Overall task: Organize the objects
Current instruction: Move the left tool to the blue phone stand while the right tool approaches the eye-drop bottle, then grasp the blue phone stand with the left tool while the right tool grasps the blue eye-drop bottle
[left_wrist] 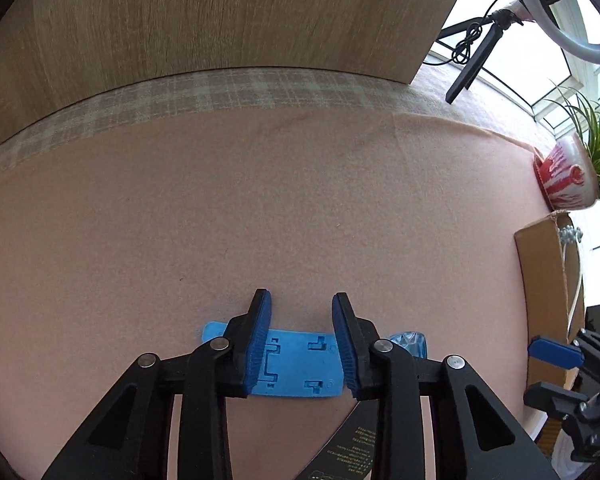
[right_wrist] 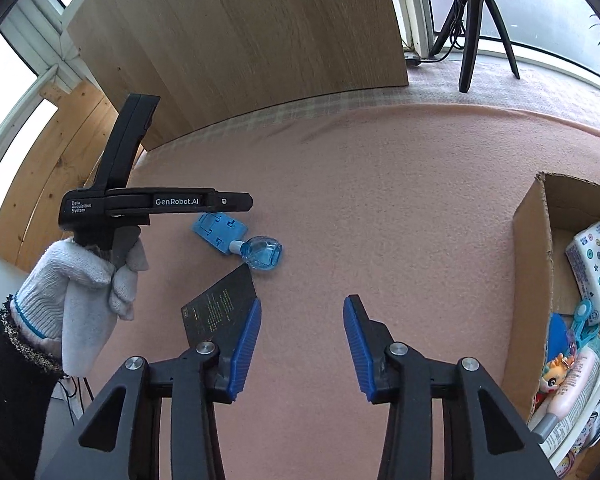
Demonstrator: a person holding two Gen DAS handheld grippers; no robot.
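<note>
A blue spray bottle (left_wrist: 296, 368) lies on its side on the pink cloth; its flat blue cap sits between the pads of my left gripper (left_wrist: 302, 308), which is open and hovers just above it. Its clear blue body (right_wrist: 262, 253) shows in the right wrist view beside the cap (right_wrist: 219, 232). A black card (right_wrist: 220, 310) lies just in front of the bottle. My right gripper (right_wrist: 302, 312) is open and empty over bare cloth, to the right of the bottle. A cardboard box (right_wrist: 534, 240) holds several items at the right.
A wooden board (right_wrist: 240, 40) stands at the back of the table. A tripod (right_wrist: 474, 20) stands at the back right. A potted plant in a red and white pot (left_wrist: 568, 176) stands beyond the box (left_wrist: 544, 280). The gloved hand (right_wrist: 88, 280) holds the left gripper.
</note>
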